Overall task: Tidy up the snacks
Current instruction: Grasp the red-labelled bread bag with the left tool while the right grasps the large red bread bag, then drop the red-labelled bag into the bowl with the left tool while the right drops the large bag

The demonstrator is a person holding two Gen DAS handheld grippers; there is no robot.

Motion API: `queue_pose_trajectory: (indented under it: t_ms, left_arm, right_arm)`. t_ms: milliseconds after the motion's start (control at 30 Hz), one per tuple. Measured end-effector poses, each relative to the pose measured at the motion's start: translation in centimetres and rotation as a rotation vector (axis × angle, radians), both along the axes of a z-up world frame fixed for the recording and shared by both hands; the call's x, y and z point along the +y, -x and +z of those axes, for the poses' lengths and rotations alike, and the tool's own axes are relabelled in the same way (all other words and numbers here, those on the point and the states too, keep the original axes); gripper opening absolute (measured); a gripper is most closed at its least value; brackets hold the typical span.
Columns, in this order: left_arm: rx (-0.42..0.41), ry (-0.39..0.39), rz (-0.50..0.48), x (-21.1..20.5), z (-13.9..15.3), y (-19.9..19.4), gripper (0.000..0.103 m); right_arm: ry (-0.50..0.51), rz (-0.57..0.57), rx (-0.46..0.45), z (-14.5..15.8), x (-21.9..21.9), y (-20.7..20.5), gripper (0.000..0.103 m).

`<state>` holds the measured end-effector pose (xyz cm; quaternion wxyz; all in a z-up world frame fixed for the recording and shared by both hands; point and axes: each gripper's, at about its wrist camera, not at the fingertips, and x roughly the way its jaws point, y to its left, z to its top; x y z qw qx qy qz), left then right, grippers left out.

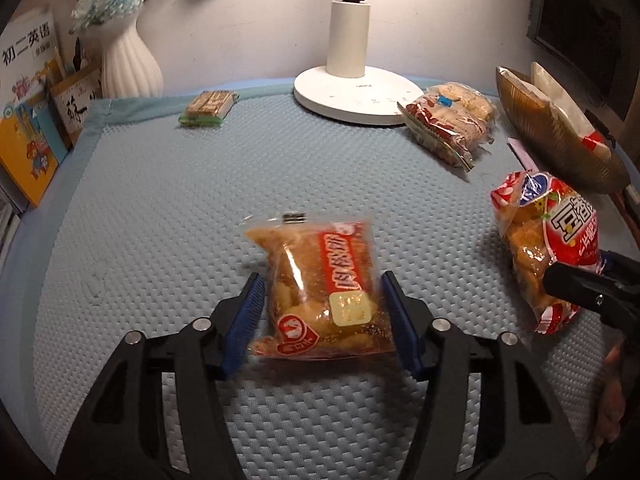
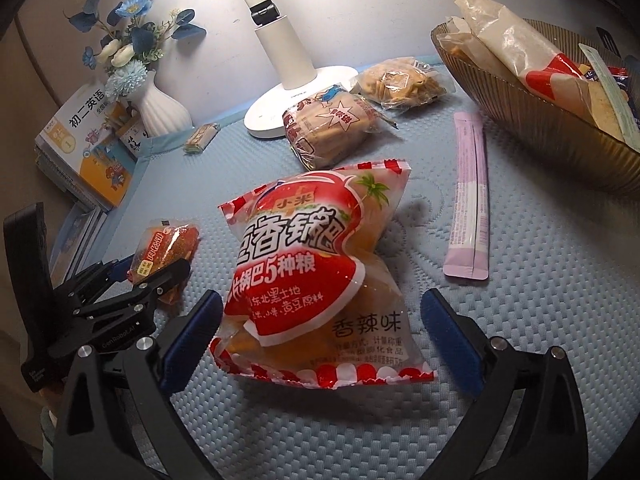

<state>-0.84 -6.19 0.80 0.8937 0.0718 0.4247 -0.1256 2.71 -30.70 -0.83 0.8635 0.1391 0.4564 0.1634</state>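
Left gripper (image 1: 322,312) straddles the small orange snack pack (image 1: 320,290), blue pads at both its sides, so I read it as grasped just above the blue worktop mat (image 1: 160,200); long axis runs away from camera. Right gripper (image 2: 320,340) sits spread around the red rice-crust bag (image 2: 316,280), pads clear of it, bag upright-ish, top seal pointing far. Step: pickup. Next: clench right, carry both to the brown basket (image 2: 520,120).
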Motion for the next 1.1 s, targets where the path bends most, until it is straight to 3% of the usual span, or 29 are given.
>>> queue_pose_trajectory:
  t_ms: [33,133,300,367,400,433,467,500,667,833,1000,1100]
  left_arm:
    - [-0.012,-0.019,-0.014,-0.4,0.0,0.2,0.05]
    - [-0.034,-0.045,-0.037,-0.9,0.2,0.6,0.048]
    - [-0.015,-0.003,-0.032,-0.2,0.2,0.3,0.048]
    - [-0.015,-0.003,-0.031,-0.2,0.2,0.4,0.048]
    - [-0.016,-0.007,-0.033,-0.3,0.1,0.4,0.048]
    - [-0.016,-0.009,-0.036,-0.3,0.1,0.4,0.048]
    - [-0.016,-0.008,-0.044,-0.4,0.1,0.5,0.048]
    - [-0.016,-0.005,-0.056,-0.5,0.2,0.6,0.047]
    - [-0.021,-0.023,-0.1,-1.6,0.8,1.1,0.046]
    - [-0.044,0.087,-0.152,-3.3,4.2,1.5,0.046]
    - [-0.088,0.112,-0.239,-7.8,7.6,1.2,0.046]
    - [-0.043,0.23,-0.314,-11.1,9.4,-0.2,0.046]
  right_arm:
    - [-0.007,0.001,0.002,0.0,-0.1,0.0,0.098]
    - [-0.061,-0.003,0.023,0.0,-1.0,-0.4,0.098]
    - [-0.219,-0.103,0.119,0.0,-2.3,-1.6,0.098]
    - [-0.18,-0.134,0.127,0.2,-1.8,-1.9,0.098]
    - [-0.123,-0.138,0.114,0.4,-1.1,-1.8,0.091]
    - [-0.054,-0.132,0.101,0.7,-0.3,-1.6,0.075]
    - [-0.028,-0.109,0.08,1.1,0.3,-1.3,0.073]
    - [-0.046,-0.083,0.06,1.3,0.6,-0.8,0.064]
    - [-0.07,-0.045,0.004,3.0,0.0,1.4,0.061]
    - [-0.117,-0.085,-0.028,4.9,-3.6,2.5,0.06]
    - [-0.146,-0.16,-0.117,8.4,-8.7,3.4,0.06]
    - [-0.09,-0.206,-0.162,10.4,-12.0,2.9,0.061]
